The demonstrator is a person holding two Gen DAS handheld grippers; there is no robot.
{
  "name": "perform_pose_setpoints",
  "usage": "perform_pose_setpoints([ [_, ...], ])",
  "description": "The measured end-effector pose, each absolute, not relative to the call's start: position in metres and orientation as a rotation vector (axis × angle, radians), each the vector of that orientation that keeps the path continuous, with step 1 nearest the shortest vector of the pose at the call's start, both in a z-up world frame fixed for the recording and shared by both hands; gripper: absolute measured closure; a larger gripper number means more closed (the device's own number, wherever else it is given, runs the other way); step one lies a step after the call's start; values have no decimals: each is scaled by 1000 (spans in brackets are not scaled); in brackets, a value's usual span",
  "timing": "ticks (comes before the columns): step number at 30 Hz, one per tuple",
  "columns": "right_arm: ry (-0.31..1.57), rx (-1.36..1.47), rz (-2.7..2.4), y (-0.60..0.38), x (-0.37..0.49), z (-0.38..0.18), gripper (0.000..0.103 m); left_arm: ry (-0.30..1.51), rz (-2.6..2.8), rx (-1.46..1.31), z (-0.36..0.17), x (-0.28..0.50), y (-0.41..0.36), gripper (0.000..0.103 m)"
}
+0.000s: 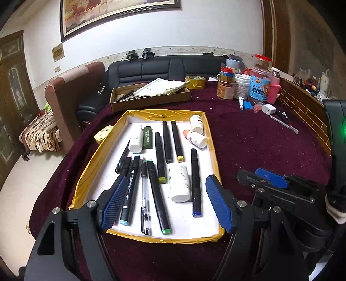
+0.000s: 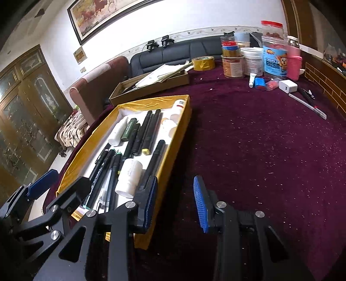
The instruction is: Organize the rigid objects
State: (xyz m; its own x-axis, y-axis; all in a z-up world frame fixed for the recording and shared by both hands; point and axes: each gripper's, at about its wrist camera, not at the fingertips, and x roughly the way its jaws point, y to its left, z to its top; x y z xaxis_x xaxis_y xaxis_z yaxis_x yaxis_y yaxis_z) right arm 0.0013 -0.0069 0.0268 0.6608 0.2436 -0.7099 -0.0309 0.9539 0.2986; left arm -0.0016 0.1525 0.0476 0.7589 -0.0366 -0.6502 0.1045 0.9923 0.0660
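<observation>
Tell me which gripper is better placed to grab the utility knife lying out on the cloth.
Right, probably. The utility knife lies on the right gripper's side; the left gripper hovers open over the tray.

A home living room; black sofa (image 1: 164, 67), framed horse painting (image 1: 112, 15), cluttered cloth-covered table (image 1: 259, 140)

A shallow rectangular cardboard tray with yellow-taped walls and a white floor (image 1: 210, 138) is lying on the dark red cloth, and a dozen or so rigid items are being held inside it. Black marker pens with coloured end caps (image 1: 159, 157) and a clear-barrelled gel pen (image 1: 144, 195) are lying roughly parallel along its length. Among them, three white plastic bottles (image 1: 180, 183) and a small olive-green cylinder (image 1: 148, 137) are resting on their sides, while a fourth bottle is lying in the far right corner.
</observation>
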Motion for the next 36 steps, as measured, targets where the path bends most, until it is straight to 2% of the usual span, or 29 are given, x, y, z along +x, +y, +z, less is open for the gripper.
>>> perform_pose_setpoints([
  [8, 829, 263, 134, -23, -5, 23, 65, 699, -86, 125, 47, -8, 135, 28],
  [12, 796, 222, 126, -29, -12, 27, 64, 575, -32, 123, 61, -25, 130, 28],
  [14, 752, 202, 124, -30, -19, 32, 61, 453, 26, 123, 74, -41, 129, 17],
  [16, 665, 162, 101, -30, -31, 42, 40, 304, 66, 110, 88, -63, 130, 0],
  [17, 616, 141, 80, -29, -37, 47, 33, 241, 68, 92, 92, -72, 131, 0],
  [19, 492, 95, 17, -27, -52, 57, 3, 180, 33, 57, 96, -77, 129, 0],
  [23, 372, 41, -24, -21, -63, 69, 1, 337, -63, 41, 97, -45, 126, 0],
  [30, 520, -52, 27, 4, -43, 60, 1, 489, -50, -51, 77, -23, 142, 0],
  [36, 584, -77, 55, 18, -37, 49, 1, 524, 23, -50, 65, -21, 151, 0],
])
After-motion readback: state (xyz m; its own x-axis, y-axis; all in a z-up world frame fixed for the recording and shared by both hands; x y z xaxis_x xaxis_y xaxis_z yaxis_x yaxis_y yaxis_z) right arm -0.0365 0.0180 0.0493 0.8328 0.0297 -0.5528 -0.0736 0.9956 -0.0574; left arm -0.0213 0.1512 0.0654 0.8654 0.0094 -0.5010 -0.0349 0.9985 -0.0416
